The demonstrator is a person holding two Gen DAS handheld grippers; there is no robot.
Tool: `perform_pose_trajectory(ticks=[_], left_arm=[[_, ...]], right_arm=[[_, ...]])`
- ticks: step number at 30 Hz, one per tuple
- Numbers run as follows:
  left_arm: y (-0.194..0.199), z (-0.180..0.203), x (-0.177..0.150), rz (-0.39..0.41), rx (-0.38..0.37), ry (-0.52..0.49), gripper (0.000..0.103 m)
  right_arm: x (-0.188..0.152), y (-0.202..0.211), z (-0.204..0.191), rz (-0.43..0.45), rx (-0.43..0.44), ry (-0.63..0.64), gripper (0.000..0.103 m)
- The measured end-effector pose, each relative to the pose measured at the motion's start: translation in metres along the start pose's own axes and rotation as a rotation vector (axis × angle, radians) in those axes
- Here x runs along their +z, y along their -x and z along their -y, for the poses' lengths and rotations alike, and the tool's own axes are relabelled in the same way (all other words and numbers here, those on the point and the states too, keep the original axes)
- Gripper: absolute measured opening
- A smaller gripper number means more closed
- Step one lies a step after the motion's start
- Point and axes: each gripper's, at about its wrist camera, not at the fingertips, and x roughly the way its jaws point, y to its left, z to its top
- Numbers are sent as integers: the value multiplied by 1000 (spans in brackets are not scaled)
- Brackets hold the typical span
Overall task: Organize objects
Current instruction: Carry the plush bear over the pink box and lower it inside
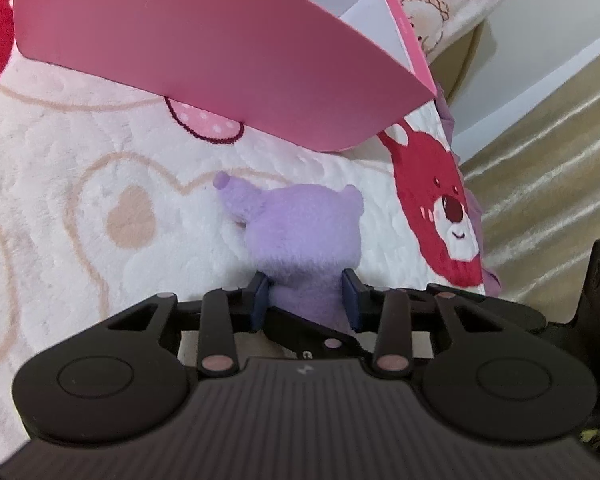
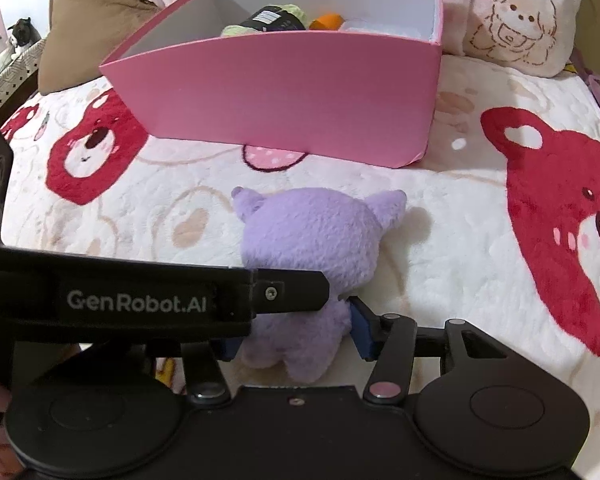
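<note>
A purple plush toy [image 1: 306, 236] lies on the white bear-print blanket [image 1: 80, 200], just in front of a pink box [image 1: 204, 52]. My left gripper [image 1: 306, 300] is shut on the plush's lower body, blue pads pressed on both sides. In the right wrist view the same plush [image 2: 312, 240] sits between my right gripper's [image 2: 296, 338] blue pads, which touch its lower body. The left gripper's black body [image 2: 140, 300] crosses that view over the plush. The pink box [image 2: 300, 92] holds several items, including an orange one [image 2: 326, 21].
A cream pillow with a puppy drawing [image 2: 512, 20] lies behind the box at the right. A brown cushion [image 2: 88, 28] lies at the back left. The bed's right edge [image 1: 472, 216] drops to a shiny floor [image 1: 552, 184].
</note>
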Motion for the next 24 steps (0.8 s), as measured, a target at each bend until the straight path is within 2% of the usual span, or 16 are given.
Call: perform_pose_trajectory(ticks=[13, 19, 24], left_arm=[[54, 21, -3, -81, 75, -91, 36], [89, 25, -8, -129, 74, -101, 36], [127, 30, -6, -89, 47, -113, 37]], right_arm=[[-13, 40, -35, 17, 31, -131, 57], [-21, 66, -62, 17, 40, -143, 57], [-15, 94, -89, 62, 32, -98, 57]])
